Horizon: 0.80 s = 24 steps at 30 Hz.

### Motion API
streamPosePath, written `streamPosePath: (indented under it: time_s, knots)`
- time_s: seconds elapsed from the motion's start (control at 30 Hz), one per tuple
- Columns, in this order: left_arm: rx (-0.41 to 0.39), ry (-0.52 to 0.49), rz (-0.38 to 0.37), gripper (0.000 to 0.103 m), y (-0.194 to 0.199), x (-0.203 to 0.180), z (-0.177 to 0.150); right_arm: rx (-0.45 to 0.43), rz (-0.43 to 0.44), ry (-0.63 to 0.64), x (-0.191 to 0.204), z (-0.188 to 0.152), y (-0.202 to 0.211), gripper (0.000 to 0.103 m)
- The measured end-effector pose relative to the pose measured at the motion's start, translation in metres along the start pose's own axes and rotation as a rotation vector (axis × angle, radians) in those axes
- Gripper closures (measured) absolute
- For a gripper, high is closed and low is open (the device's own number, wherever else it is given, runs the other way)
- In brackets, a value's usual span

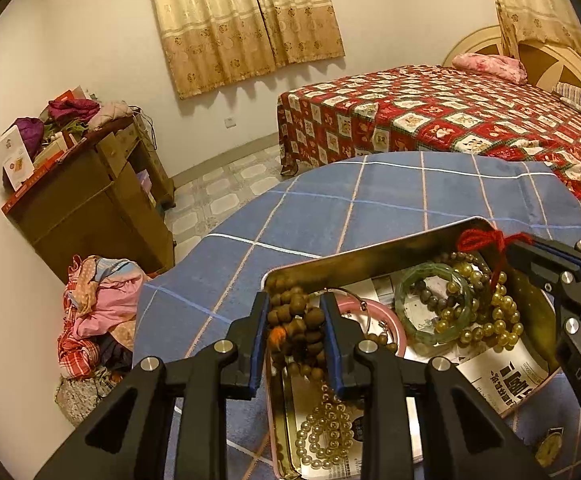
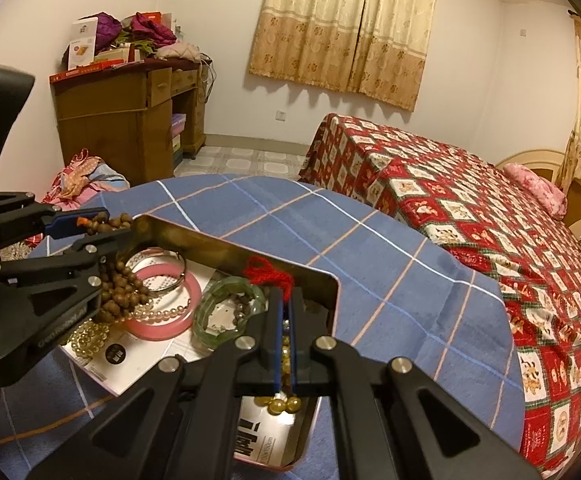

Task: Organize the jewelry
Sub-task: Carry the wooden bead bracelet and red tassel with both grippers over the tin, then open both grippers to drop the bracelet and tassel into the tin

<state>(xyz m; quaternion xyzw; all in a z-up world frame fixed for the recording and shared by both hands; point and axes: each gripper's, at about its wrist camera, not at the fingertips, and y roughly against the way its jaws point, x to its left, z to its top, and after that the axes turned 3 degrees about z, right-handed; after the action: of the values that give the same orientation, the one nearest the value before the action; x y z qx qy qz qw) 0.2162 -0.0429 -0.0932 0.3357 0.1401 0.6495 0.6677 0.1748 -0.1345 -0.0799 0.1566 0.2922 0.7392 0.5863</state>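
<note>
Left wrist view showed the brown bead string (image 1: 296, 320) bunched between the blue pads of the left gripper (image 1: 295, 330), whose jaws were clamped on it just over the near left corner of the tin (image 1: 370, 256), with part of the string trailing down inside. At the far right corner the right gripper (image 2: 286, 344) had its jaws pinched almost together on the red cord (image 2: 268, 274), and the yellow bead strand (image 1: 490, 312) tied to that cord hung down between and below the fingers, its lower beads resting among the others in the tin.

Most of the sorting looked unfinished. The green bangle (image 2: 226, 312), the pink bangle (image 2: 162, 304), a thin metal ring (image 2: 166, 272), a pearl strand (image 2: 162, 314) and a pale gold bead bracelet (image 1: 326, 432) all lay heaped together on printed paper (image 1: 506, 384) lining the tin, several touching or overlapping. Nothing appeared laid out separately on the blue checked cloth (image 1: 370, 200), apart from a small gold-coloured piece (image 1: 548, 446) beside the tin. I would judge the task early: two strands gripped and part-raised, none yet set apart.
</note>
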Motion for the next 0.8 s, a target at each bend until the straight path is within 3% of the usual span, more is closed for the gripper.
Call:
streamPosePath:
  time_s: [0.03,0.1,0.13,0.17,0.23,0.3,0.6,0.8]
  knots:
    - [-0.001,-0.002,-0.011,0.064,0.001,-0.001,0.000,0.000,0.000,-0.001,0.000,-0.001,0.000,0.100]
    - [-0.019,-0.005,0.012,0.029,0.005,-0.001,-0.001,0.004,-0.001,-0.002,0.001,-0.003,-0.001,0.097]
    - [-0.036,-0.002,0.028,0.023,0.008,-0.001,-0.001,0.009,-0.002,-0.004,0.000,-0.004,-0.002,0.093]
    - [-0.048,0.000,0.024,0.021,0.011,0.000,-0.001,0.013,-0.004,-0.007,0.000,-0.005,-0.002,0.090]
    - [-0.042,-0.004,0.030,0.021,0.013,0.001,-0.002,0.013,-0.006,-0.020,-0.002,-0.008,-0.001,0.062]
    - [-0.039,0.001,0.042,0.021,0.015,0.005,-0.003,0.010,-0.018,-0.037,-0.007,-0.012,0.004,0.046]
    - [-0.020,0.078,0.056,0.021,0.041,0.019,-0.032,0.046,-0.050,-0.113,-0.023,-0.033,0.029,0.046]
    - [-0.009,0.107,0.024,0.021,0.071,0.011,-0.074,0.088,-0.047,-0.170,-0.021,-0.069,0.057,0.037]
